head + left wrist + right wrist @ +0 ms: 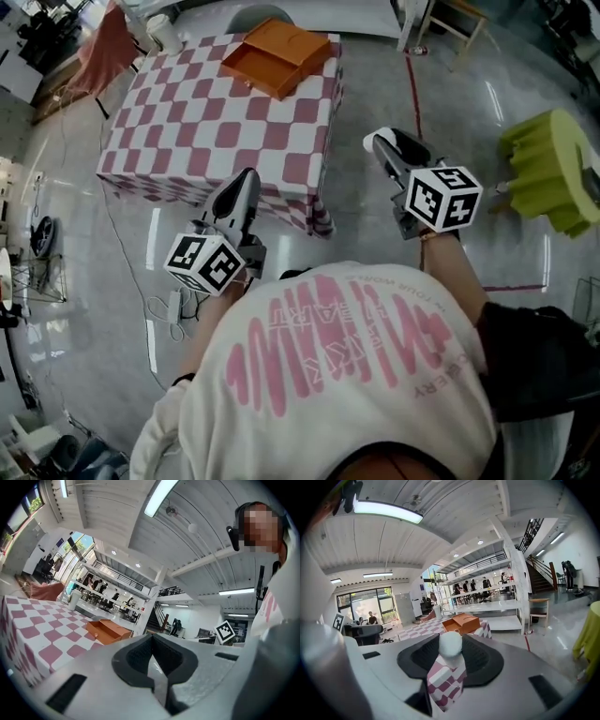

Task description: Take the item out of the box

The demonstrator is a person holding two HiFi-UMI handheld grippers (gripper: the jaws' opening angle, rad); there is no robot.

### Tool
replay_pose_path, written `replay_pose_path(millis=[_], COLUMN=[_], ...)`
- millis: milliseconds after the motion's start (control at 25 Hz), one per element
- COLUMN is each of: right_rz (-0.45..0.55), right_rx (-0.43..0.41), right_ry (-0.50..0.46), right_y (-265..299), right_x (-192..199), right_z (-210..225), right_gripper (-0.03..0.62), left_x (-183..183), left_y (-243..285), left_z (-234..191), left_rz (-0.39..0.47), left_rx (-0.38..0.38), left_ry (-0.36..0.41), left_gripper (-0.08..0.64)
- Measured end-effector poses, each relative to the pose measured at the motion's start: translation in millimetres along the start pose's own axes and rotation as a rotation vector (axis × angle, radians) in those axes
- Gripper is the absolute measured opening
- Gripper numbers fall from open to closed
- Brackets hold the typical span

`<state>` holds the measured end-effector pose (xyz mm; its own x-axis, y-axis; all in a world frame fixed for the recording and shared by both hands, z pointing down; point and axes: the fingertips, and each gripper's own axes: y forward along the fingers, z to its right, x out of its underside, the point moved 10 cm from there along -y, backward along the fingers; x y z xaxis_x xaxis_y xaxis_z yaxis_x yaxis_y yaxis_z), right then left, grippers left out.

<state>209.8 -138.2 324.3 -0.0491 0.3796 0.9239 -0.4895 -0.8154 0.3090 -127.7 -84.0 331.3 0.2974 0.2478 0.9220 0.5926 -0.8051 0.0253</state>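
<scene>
An orange box [278, 56] lies on the far side of a pink-and-white checkered table [187, 122]. It also shows ahead in the left gripper view [108, 631] and the right gripper view [461, 622]. I stand back from the table's near edge. My right gripper [373, 141] hangs over the floor off the table's right corner, shut on a small white round item [450, 643] at its tips [368, 142]. My left gripper [246, 176] points at the table's near edge. Its jaws [151, 639] meet at the tip with nothing between them.
A white cup [164, 33] stands at the table's far left corner. A yellow-green covered stand [553, 169] is on the floor to the right. A cable [169, 314] trails on the floor at the left. A wooden stool [538, 609] stands beyond the table.
</scene>
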Motion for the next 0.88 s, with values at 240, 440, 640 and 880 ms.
replay_pose_path(millis=[240, 440, 640, 880], right_rz=[-0.018, -0.030, -0.051, -0.073], right_rx=[-0.023, -0.045, -0.063, -0.080], right_ry=[-0.025, -0.025, -0.026, -0.027], right_y=[-19.5, -33.4, -45.5, -54.2], right_x=[-0.4, 2.6, 8.4, 17.1], right_z=[13.5, 21.0, 25.8, 30.0], right_gripper=[0.150, 0.150, 0.149, 0.150], left_x=[10.8, 18.7, 30.3, 40.1], left_y=[0.3, -2.4, -6.6, -12.1], left_z=[23.5, 44.2, 60.5, 72.9], left_rz=[0.014, 0.010, 0.003, 0.008], left_rx=[-0.025, -0.037, -0.054, -0.076], left_ry=[-0.029, -0.036, -0.050, -0.062], left_gripper=[0.008, 0.008, 0.008, 0.008])
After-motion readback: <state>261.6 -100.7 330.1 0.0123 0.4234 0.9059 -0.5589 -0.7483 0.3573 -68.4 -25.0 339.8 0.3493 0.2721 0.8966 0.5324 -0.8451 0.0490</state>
